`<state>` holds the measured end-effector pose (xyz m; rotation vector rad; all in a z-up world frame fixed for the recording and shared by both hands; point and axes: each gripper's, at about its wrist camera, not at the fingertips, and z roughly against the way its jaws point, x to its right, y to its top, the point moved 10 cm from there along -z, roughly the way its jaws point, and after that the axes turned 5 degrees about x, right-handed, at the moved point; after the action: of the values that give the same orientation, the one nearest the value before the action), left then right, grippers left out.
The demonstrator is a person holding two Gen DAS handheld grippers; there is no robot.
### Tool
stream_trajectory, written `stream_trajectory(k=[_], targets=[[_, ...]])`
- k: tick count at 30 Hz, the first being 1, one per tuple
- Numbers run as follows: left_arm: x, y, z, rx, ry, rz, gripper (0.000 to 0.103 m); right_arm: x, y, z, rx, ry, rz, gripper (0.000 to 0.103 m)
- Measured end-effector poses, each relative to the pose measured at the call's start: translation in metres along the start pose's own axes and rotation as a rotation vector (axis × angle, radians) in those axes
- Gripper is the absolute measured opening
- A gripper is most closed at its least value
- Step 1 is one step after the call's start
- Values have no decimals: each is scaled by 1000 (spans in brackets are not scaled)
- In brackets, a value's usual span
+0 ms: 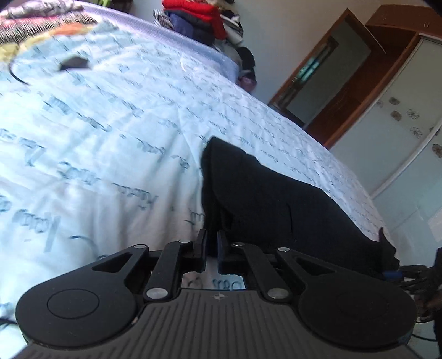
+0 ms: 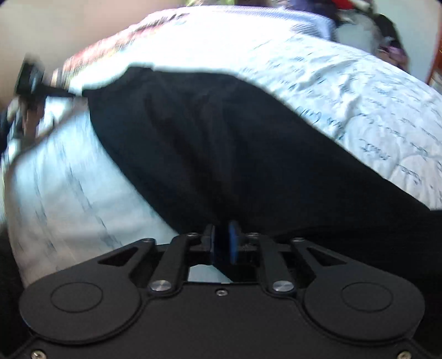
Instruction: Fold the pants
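Right now your left gripper (image 1: 212,250) has its jaws nearly pressed together, a thin slit between the pads, and the black pants (image 1: 276,201) begin just ahead of the tips and run off to their right. Whether any cloth sits in that slit, I cannot tell; the near edge of the fabric is right at the tips. Your right gripper (image 2: 221,243) stands a little wider, and dark fabric fills the gap between its blue pads (image 2: 233,243), though the pads do not clearly press on it. The pants spread broadly ahead of that tool over the printed bedsheet (image 2: 359,91).

The likely trouble: if either tool lets go unevenly, the fold will probably land skewed, one edge overhanging the other. The left tips are also close to the sheet, so closing there could pinch bedding with the pants and drag it along. The right-wrist view is blurred, so a hasty move may rumple the layer.

No containers are visible; a clothes pile (image 1: 199,19) sits far ahead of the left tool.
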<state>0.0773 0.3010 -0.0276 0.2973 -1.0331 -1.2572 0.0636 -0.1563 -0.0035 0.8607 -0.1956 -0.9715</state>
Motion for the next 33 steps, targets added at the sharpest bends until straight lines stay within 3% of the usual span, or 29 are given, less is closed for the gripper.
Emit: stream_trajectory(k=[1,2,4,6,9,12,15,21,25,33], targets=[[3,2,10,19,-2,-2,10,-1,9,12,66,25,-58,68],[8,3,20,39,-19,7,12,-2,16,21,129,59,-114,80],[22,5,32,76,-77,60,18,-3,26,34,219,143,-251,80],[31,4,31,107,-119,147,36,-2,32,35,279,223,-398,80],[23,-2,9,89,-104,346,37,-6,32,23,301,321,-556,80],[17,-10,-7,38,-102,489,37,-21,29,12,266,311,-543,80],[23,-13,-14,15,-122,511,37,-33,25,8,253,325,-532,80],[11,-20,-26,-15,-84,604,37,-32,17,-4,221,328,-572,80],[22,-20,-16,-37,-89,539,37,-40,17,-1,223,350,-555,80],[14,-25,-40,-82,-45,623,43,-39,14,-7,212,363,-561,80]])
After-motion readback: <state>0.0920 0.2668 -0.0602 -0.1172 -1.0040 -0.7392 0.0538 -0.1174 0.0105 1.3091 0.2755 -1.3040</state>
